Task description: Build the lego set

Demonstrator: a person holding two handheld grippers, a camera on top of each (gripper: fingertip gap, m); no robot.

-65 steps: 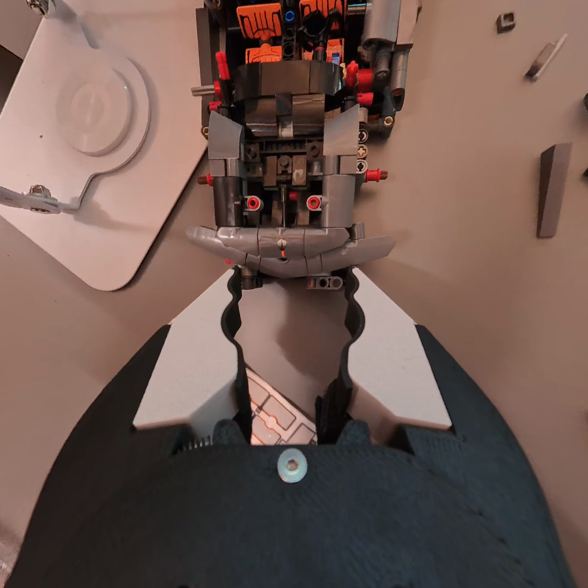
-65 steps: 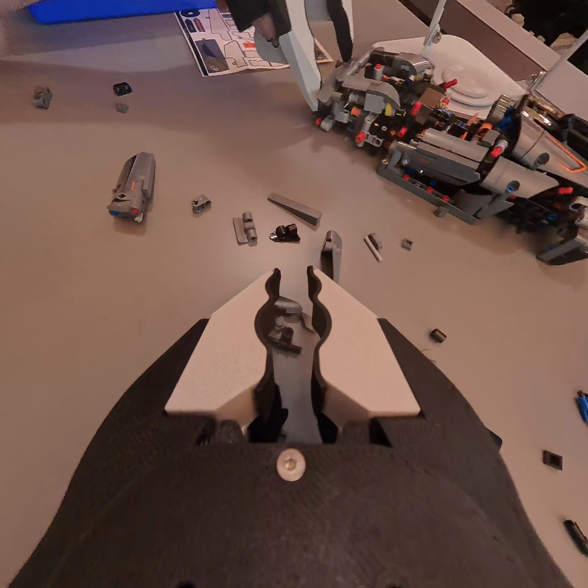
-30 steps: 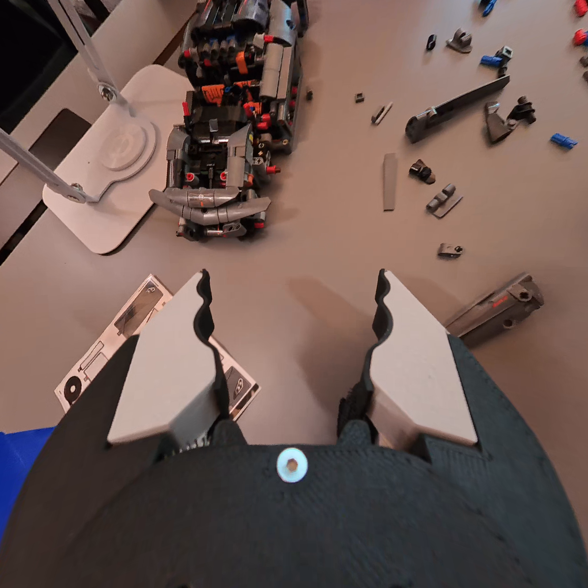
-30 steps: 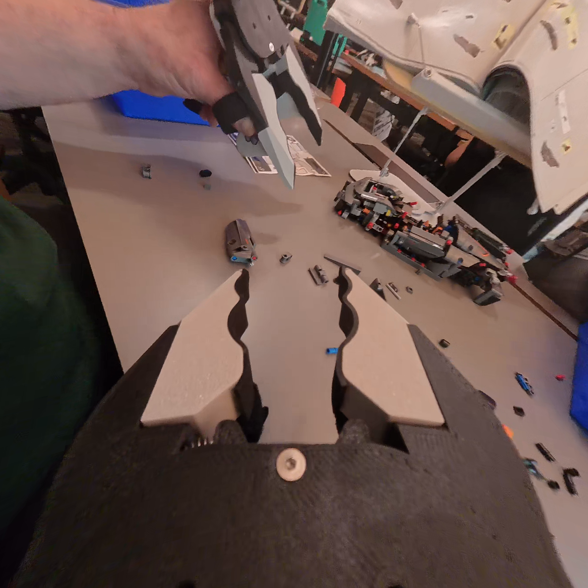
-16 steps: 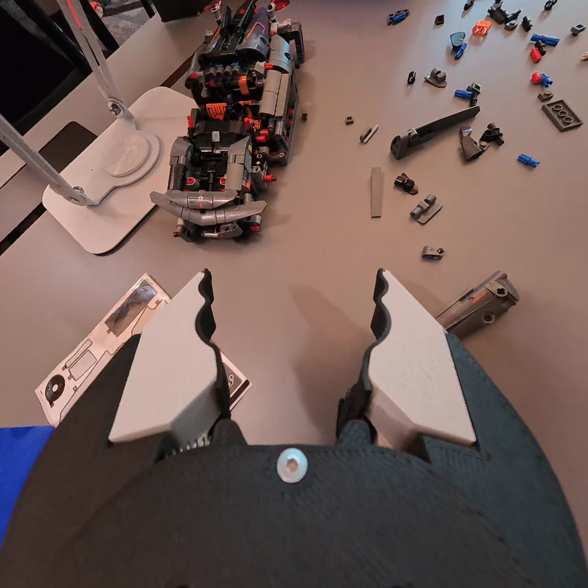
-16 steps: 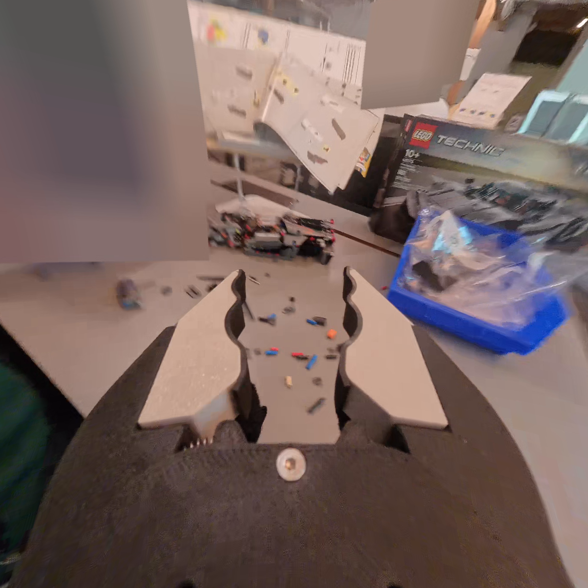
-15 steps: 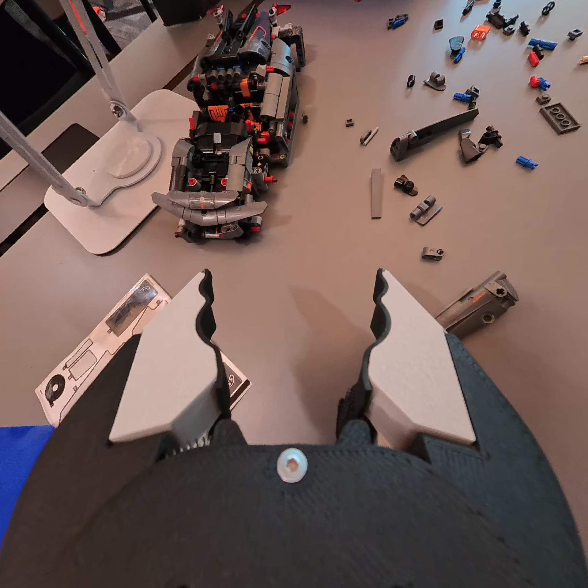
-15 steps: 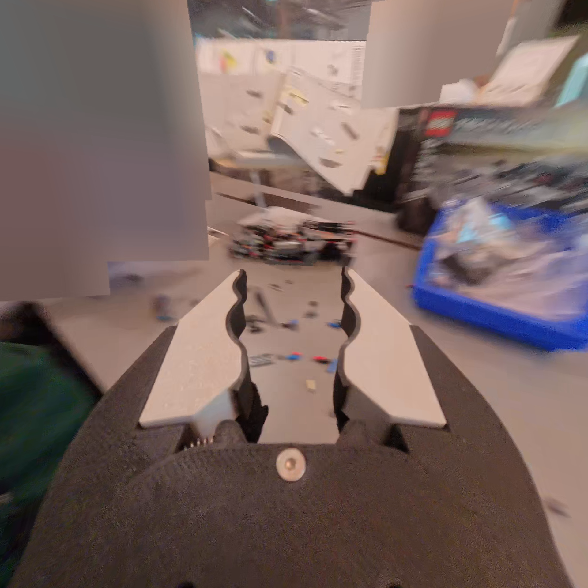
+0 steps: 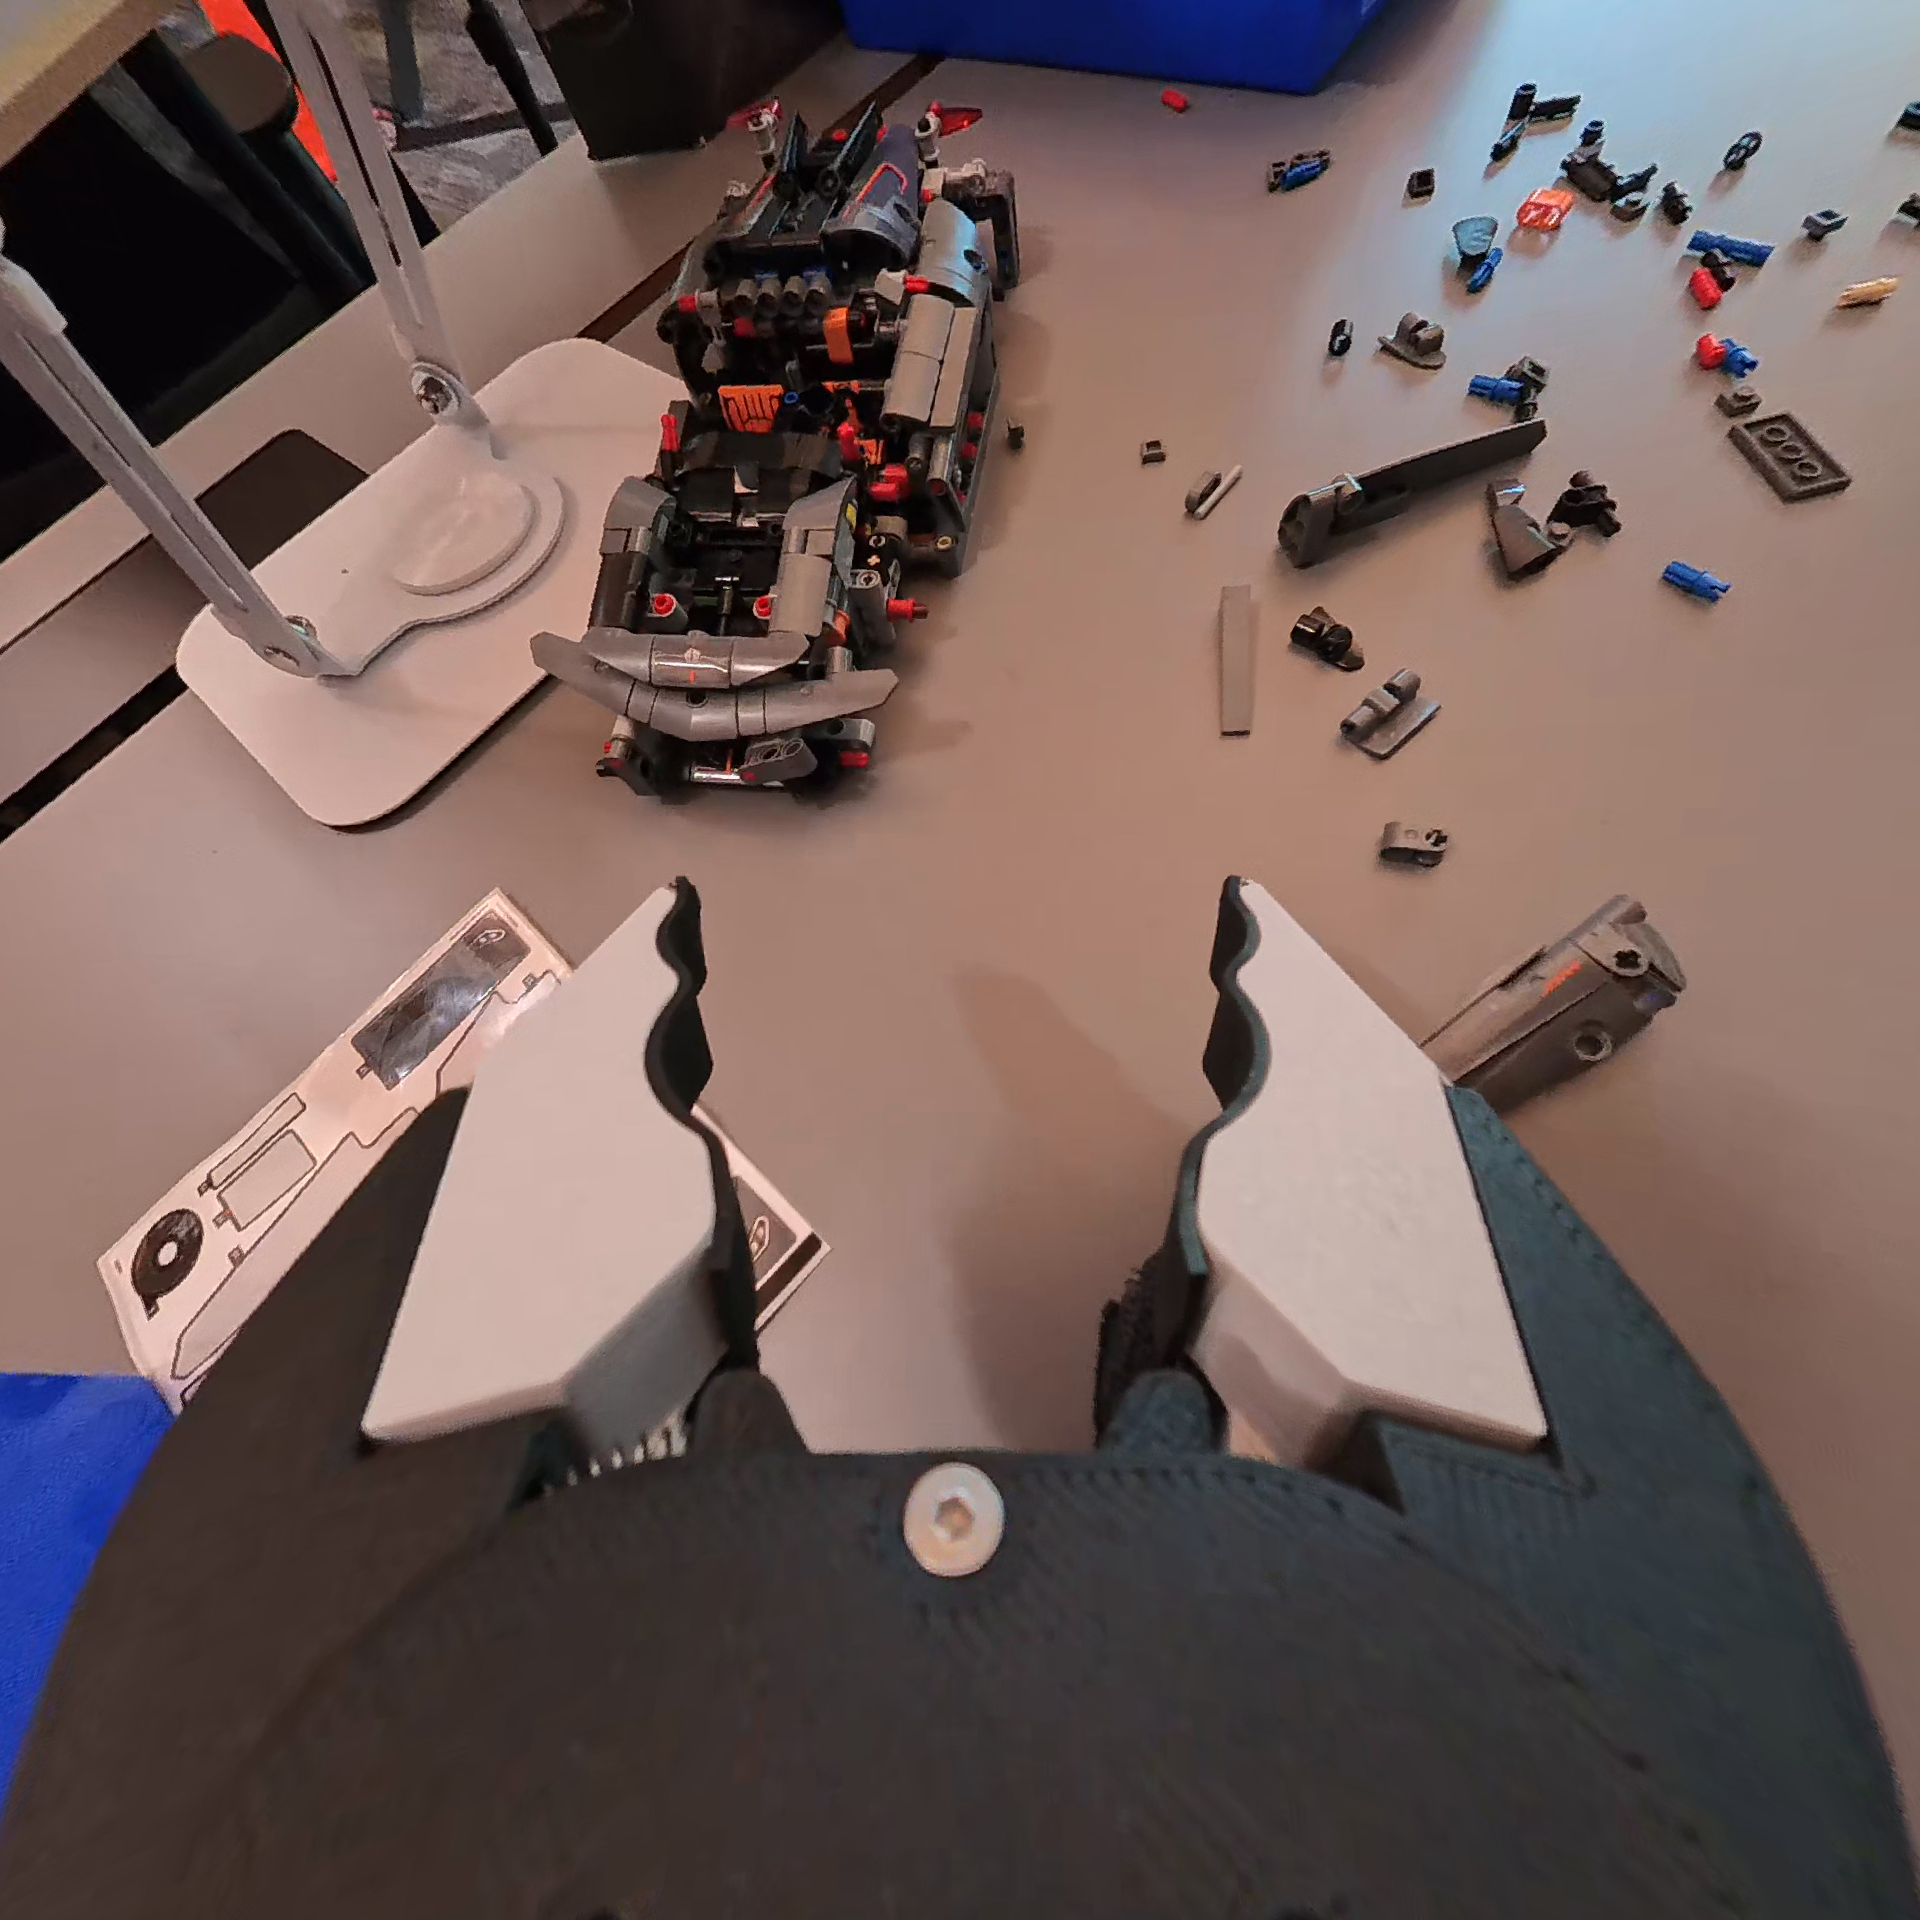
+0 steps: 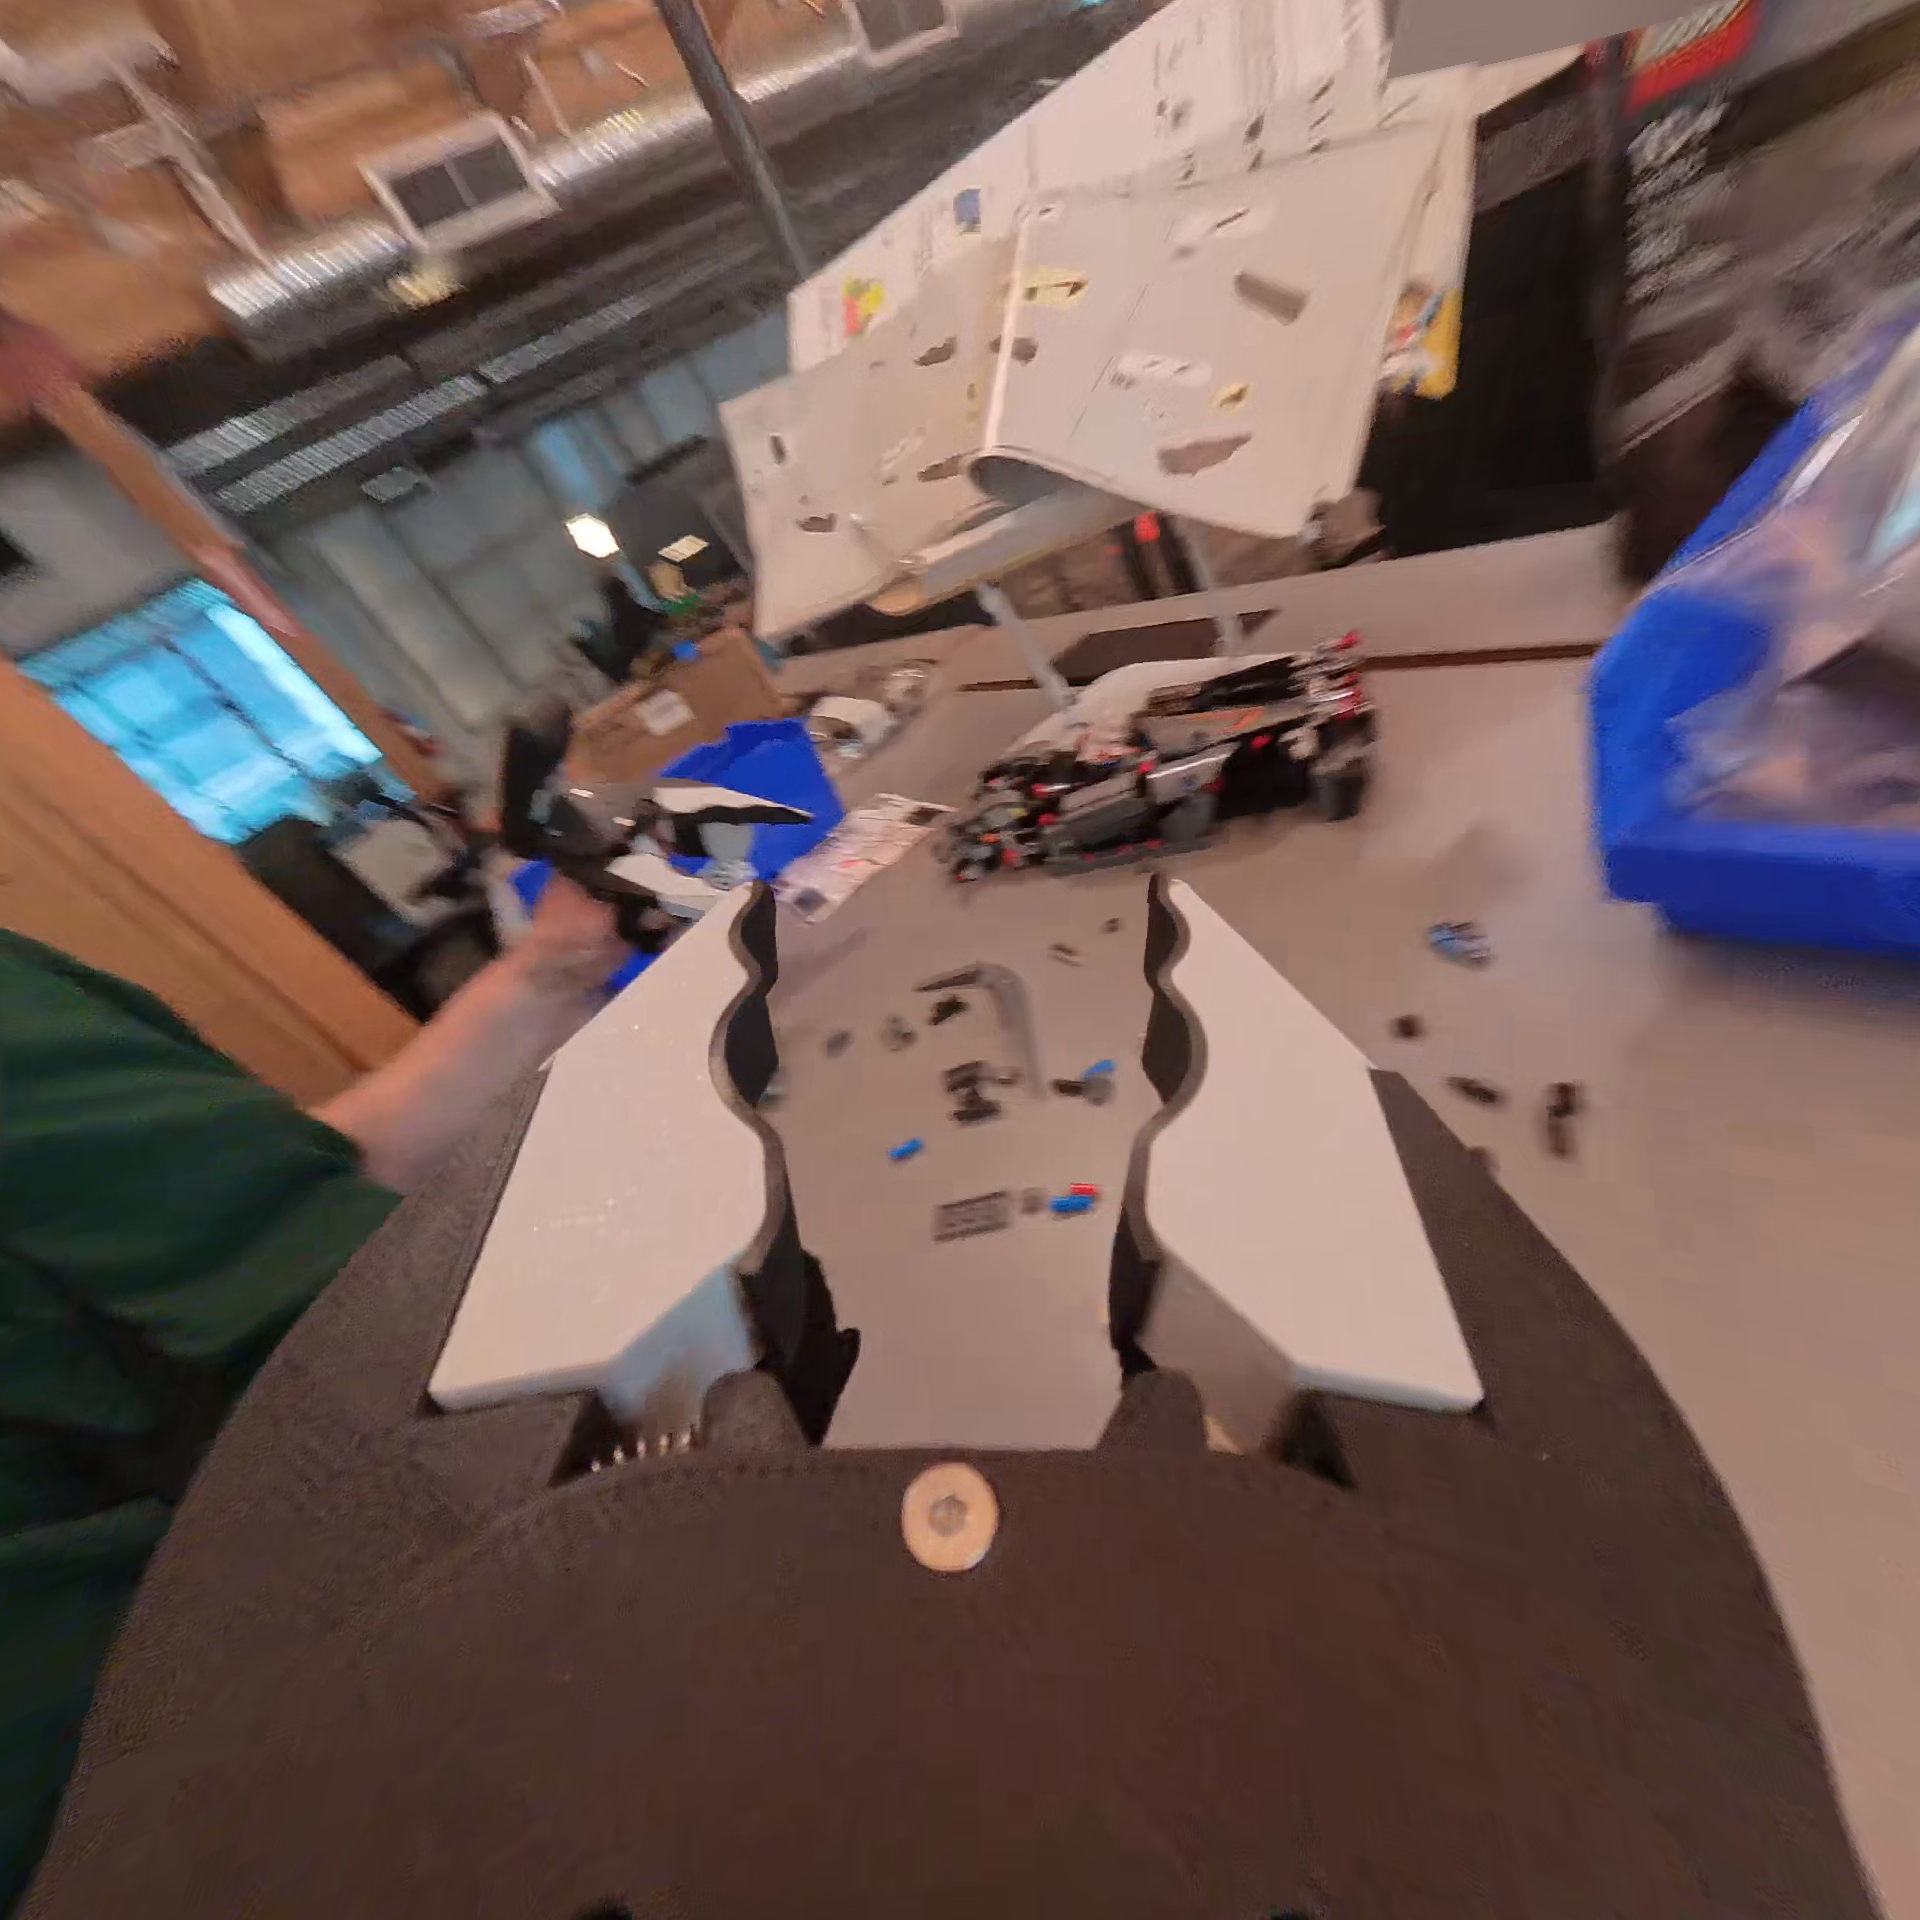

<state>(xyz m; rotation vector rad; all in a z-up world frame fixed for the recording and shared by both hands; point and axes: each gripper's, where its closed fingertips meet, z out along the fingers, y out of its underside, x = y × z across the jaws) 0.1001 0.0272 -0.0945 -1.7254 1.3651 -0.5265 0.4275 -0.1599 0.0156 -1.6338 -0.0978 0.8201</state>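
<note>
On the left of the bench [image 9: 1039,935] a sticker sheet [image 9: 312,1122] lies partly under the left tool [image 9: 951,894], which hangs wide open and empty above the surface. Ahead of it sits the half-built lego car [image 9: 790,499], beside a white stand base [image 9: 416,582]. To the right, loose pieces [image 9: 1455,499] lie scattered. The right tool [image 10: 951,904], open and empty too, points across the room in a blur, so a careless descent could scatter small parts or knock the model.

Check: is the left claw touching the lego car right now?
Apart. The left wrist view shows the left claw open and empty, with a strip of bare table between its tips and the front bumper of the lego car.
</note>
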